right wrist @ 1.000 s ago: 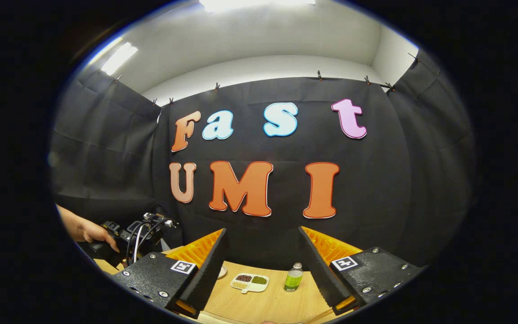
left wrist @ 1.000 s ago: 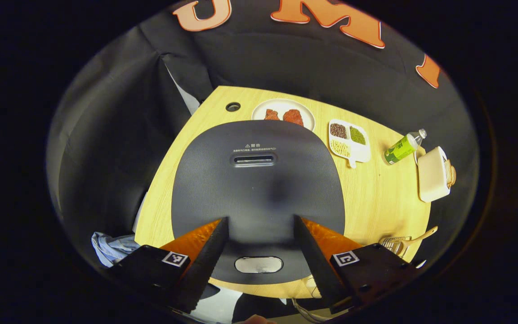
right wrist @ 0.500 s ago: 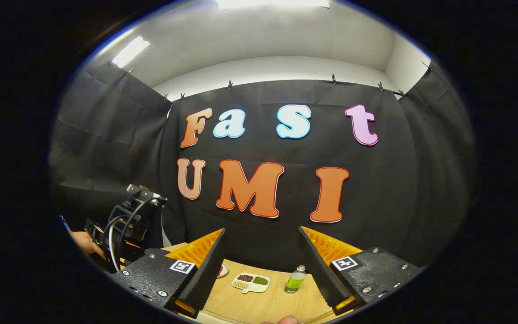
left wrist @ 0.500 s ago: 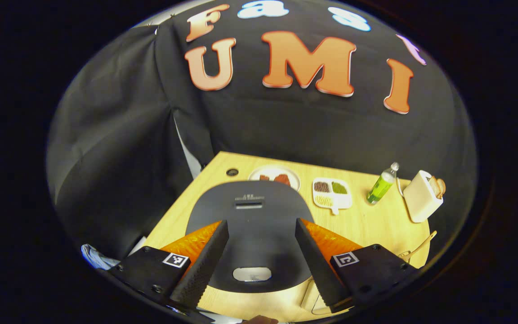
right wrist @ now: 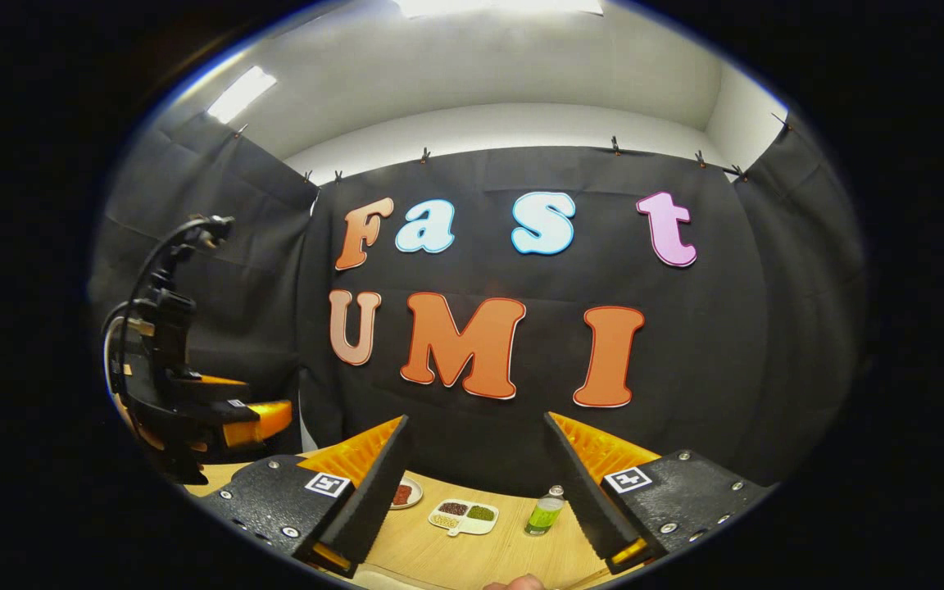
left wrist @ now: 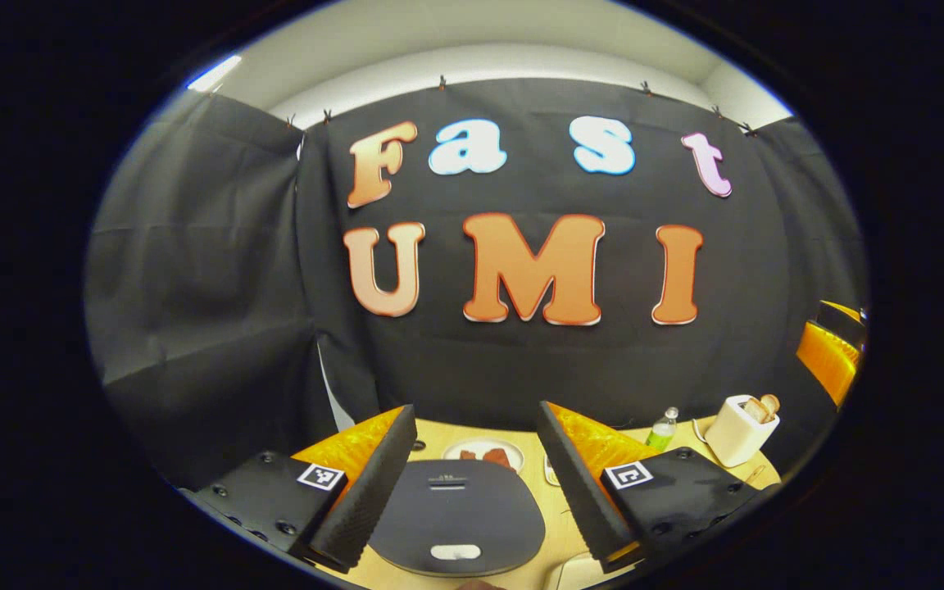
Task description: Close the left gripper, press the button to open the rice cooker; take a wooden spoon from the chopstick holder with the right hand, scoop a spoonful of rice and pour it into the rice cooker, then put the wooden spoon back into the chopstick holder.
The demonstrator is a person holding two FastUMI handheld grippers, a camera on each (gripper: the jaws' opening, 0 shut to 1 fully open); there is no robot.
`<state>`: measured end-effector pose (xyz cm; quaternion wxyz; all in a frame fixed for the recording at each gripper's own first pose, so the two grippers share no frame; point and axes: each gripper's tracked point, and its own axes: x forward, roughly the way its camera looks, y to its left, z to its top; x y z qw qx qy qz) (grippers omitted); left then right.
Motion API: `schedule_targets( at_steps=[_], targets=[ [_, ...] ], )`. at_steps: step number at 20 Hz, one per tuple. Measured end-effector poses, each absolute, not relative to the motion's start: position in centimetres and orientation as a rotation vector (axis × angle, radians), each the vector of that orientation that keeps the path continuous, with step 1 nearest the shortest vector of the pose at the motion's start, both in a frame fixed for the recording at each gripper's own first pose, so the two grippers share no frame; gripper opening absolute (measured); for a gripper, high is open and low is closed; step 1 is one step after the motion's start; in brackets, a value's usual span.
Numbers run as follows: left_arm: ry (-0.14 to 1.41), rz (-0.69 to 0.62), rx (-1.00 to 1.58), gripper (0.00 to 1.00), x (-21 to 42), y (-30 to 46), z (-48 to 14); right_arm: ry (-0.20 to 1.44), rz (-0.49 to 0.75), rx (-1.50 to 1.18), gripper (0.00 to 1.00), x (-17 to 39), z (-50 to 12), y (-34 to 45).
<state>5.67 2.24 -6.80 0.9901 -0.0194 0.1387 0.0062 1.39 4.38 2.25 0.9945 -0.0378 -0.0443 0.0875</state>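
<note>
A: What holds what on the table (left wrist: 677, 438)?

B: A plate (left wrist: 476, 448) of reddish food, a divided dish (right wrist: 462, 517) of beans, a white toaster (left wrist: 739, 429) with bread, a green bottle (right wrist: 543, 510).

A: The rice cooker (left wrist: 457, 524)?

B: Lid shut, near the front edge, its button (left wrist: 456, 551) between the left gripper (left wrist: 472, 483) fingers, untouched.

A: The tongs?

B: Both spread wide, empty. The right gripper (right wrist: 476, 492) is raised over bare wood.
</note>
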Motion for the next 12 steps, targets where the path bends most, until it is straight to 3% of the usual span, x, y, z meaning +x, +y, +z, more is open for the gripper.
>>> schedule_targets(
  at_steps=[1,12],
  targets=[
    [0.253,0.007,-0.038,0.97,4.6,2.2,-6.0,-0.090,0.171,-0.076,1.00,1.4,2.3,4.2],
    [0.055,-0.028,0.035,1.00,1.5,0.7,1.1,-0.108,0.118,-0.091,0.97,1.3,3.1,2.0]
  ],
)
